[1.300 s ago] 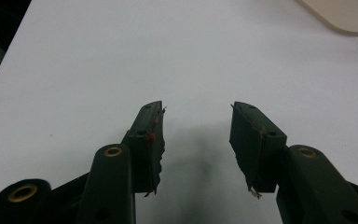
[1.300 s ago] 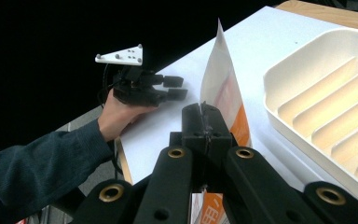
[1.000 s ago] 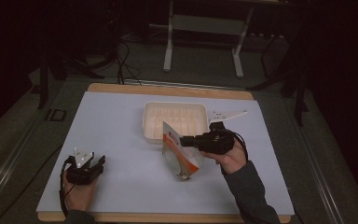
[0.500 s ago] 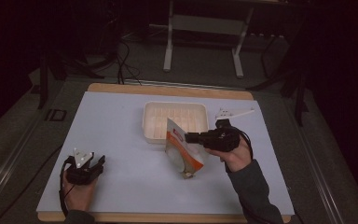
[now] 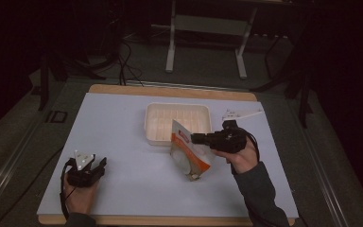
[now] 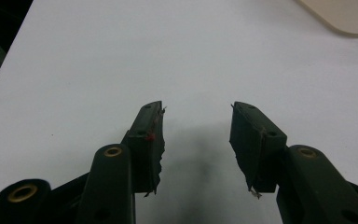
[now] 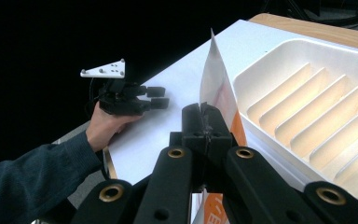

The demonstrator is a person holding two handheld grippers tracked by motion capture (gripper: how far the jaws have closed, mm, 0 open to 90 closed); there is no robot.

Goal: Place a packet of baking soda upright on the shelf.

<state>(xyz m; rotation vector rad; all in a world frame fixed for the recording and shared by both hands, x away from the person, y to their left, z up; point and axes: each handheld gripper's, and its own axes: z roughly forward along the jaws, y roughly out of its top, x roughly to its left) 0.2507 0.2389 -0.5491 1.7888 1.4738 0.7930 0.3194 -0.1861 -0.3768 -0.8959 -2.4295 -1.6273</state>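
While your left hand is resting near the front left corner of the pale blue-white table mat, it is holding the left gripper low on the mat, grey three-cornered plate on top. Left gripper view: the two black jaws are standing wide apart, nothing between them, bare mat under the gap, a shadow falling between them. A rounded corner of the cream ribbed plastic tray is showing at the top right of that view, well apart from the jaws.

Moving right, the tray is sitting at mid-table, toward the far side, long side across. The white and orange plastic pouch is standing tilted just in front of the tray's near right corner, top edge up by the tray rim, lower end pointing toward you. Whether that lower end is touching the mat, you cannot tell from the high view.

Further right, your right hand is holding the right gripper level, jaws pointing left. Right gripper view: the jaws are clamped together on the pouch's thin edge, which is rising upright past the tips, tray ribs just beside it, your left gripper farther off. A white bracket-like piece is lying on the mat right of the tray.
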